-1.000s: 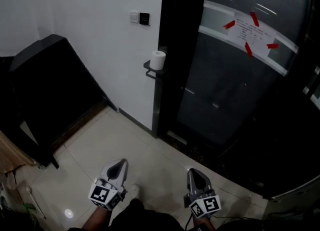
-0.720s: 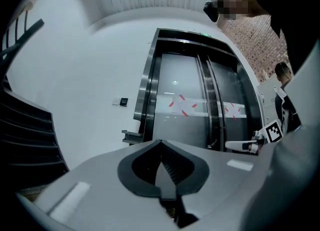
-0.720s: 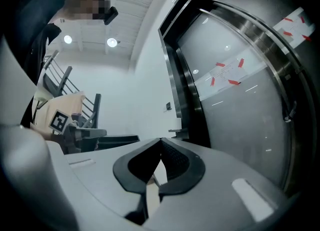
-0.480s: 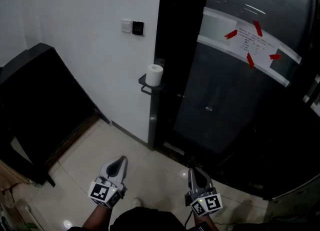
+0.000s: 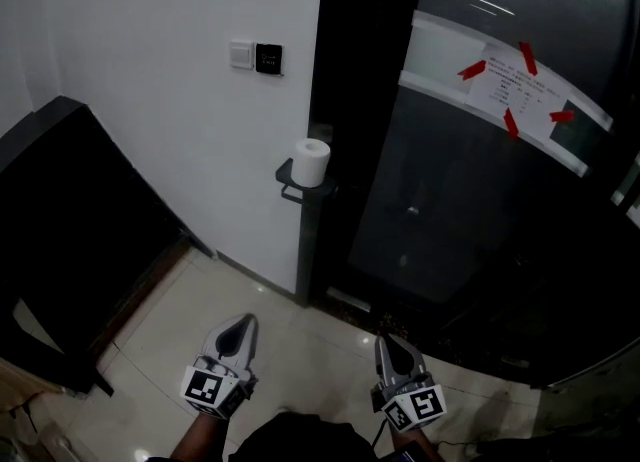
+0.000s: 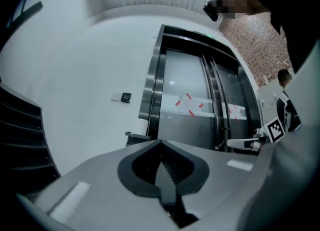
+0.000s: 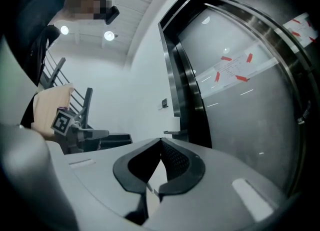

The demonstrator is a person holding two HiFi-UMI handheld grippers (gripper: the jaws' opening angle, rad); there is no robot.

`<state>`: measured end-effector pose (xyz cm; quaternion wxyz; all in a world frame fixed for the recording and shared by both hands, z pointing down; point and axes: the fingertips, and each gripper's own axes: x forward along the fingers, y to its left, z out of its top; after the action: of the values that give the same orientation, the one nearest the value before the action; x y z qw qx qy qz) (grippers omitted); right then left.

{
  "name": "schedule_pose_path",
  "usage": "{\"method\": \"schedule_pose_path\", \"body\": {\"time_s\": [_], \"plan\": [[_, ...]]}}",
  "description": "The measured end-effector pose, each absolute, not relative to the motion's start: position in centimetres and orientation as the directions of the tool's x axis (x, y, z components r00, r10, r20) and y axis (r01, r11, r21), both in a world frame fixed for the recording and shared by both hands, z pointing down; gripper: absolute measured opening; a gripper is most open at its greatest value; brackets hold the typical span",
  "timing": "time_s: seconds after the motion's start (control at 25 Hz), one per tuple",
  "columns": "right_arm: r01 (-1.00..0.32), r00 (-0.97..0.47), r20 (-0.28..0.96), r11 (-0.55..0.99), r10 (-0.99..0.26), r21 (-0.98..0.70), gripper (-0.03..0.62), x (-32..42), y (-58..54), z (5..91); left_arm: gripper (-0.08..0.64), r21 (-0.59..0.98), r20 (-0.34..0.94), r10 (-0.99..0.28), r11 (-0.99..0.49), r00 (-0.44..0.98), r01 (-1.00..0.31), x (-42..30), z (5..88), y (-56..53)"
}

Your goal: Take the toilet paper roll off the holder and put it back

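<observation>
White cylindrical toilet paper roll [image 5: 313,162] stands on dark holder [image 5: 293,188]; left gripper [image 5: 240,324] and right gripper [image 5: 386,344] jaws are clenched empty.

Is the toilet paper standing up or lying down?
Standing up. The toilet paper roll sits on the black holder, round end facing up.

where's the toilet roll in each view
Head view: roll upper centre, standing on the holder.
Left gripper view: roll just left of centre, above the jaws.
Right gripper view: faint, near centre, just above the holder.
Shared landmark: the red-taped notice.
</observation>
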<state>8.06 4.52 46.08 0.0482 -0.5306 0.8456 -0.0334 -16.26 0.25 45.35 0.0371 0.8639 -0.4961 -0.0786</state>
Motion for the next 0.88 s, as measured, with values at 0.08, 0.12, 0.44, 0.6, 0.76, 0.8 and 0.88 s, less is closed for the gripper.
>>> {"method": "schedule_pose_path", "body": {"time_s": [0.08, 0.12, 0.44, 0.6, 0.76, 0.8, 0.88], "plan": [[-0.896, -0.430, -0.021, 0.429, -0.903, -0.113, 0.014, 7.9, 4.2, 46.9, 0.002, 0.170, -0.081, -0.863, -0.505, 0.498, -0.846, -16.3, 46.1, -0.3], [-0.899, -0.425, -0.012, 0.423, -0.905, -0.115, 0.014, 8.0, 4.0, 47.2, 0.002, 0.179, -0.072, -0.863, -0.504, 0.500, -0.845, -16.3, 46.7, -0.6], [-0.895, -0.431, -0.014, 0.429, -0.902, -0.119, 0.014, 9.5, -0.2, 47.4, 0.002, 0.193, -0.052, -0.868, -0.494, 0.494, -0.848, -14.7, 46.9, -4.1], [-0.865, -0.484, -0.034, 0.484, -0.874, -0.132, 0.014, 9.8, -4.0, 47.4, 0.002, 0.167, -0.060, -0.894, -0.447, 0.444, -0.879, -14.6, 46.7, -6.5], [-0.835, -0.534, -0.063, 0.537, -0.843, -0.122, 0.014, 10.7, -8.6, 46.4, 0.002, 0.171, -0.052, -0.920, -0.392, 0.389, -0.904, -13.7, 46.5, -9.7], [-0.833, -0.535, -0.069, 0.539, -0.842, -0.126, 0.014, 11.3, -9.8, 46.3, 0.002, 0.169, -0.053, -0.923, -0.385, 0.382, -0.907, -13.2, 46.4, -10.5], [-0.829, -0.536, -0.081, 0.542, -0.840, -0.135, 0.014, 12.5, -12.1, 46.1, 0.002, 0.156, -0.064, -0.924, -0.382, 0.376, -0.911, -12.1, 46.4, -12.4]]}}
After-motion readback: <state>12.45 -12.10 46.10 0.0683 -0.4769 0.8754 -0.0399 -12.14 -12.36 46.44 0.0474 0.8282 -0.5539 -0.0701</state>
